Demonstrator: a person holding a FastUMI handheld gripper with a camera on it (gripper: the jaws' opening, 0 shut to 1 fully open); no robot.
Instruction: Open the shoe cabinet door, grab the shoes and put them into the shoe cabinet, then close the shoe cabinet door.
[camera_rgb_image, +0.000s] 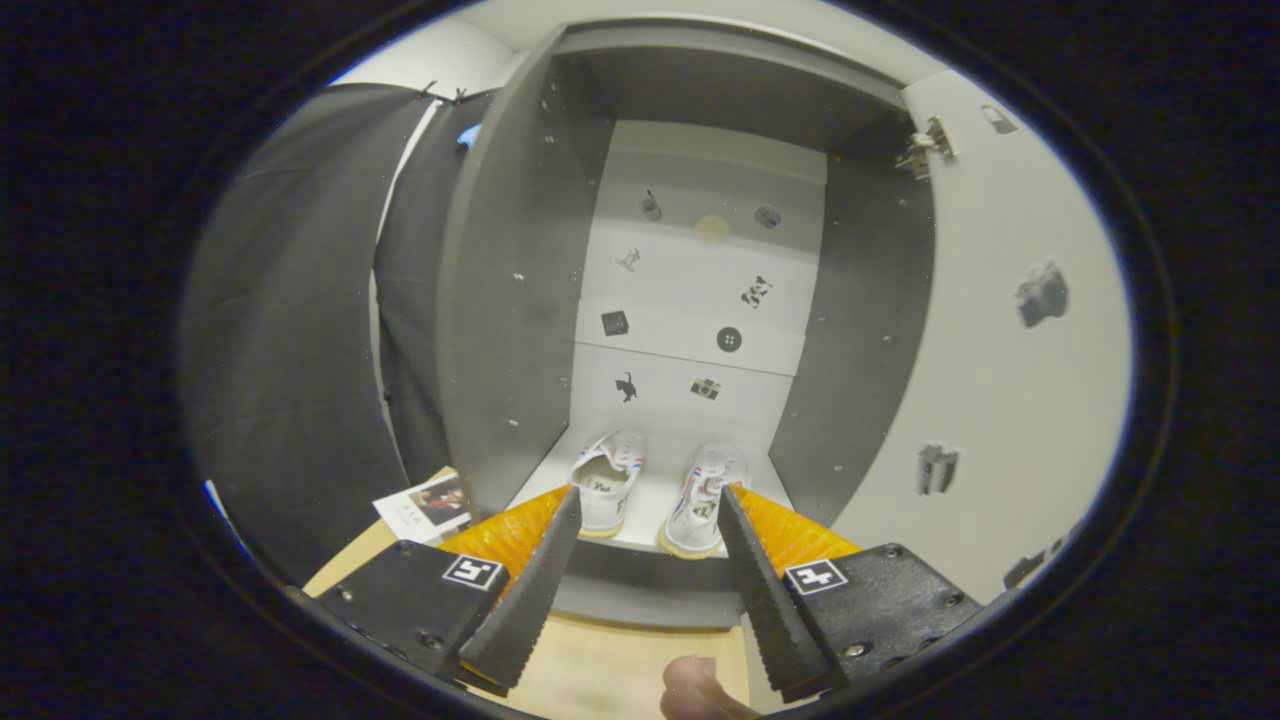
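Observation:
The shoe cabinet (520, 300) stands open ahead of me, its door (1000, 330) swung out to the right. Two white shoes with red and blue stripes, a left one (607, 482) and a right one (703, 500), sit side by side on the cabinet's bottom shelf, heels toward me. My gripper (648, 492) is open just in front of the shelf edge, with nothing between its fingers; the shoes lie just beyond the fingertips.
The cabinet's back panel (700, 290) carries several small stickers. A wooden floor (600, 670) lies below the fingers, with a person's fingertip (690, 685) showing there. A printed leaflet (425, 505) lies on the floor left of the cabinet. Black cloth (290, 330) hangs at the left.

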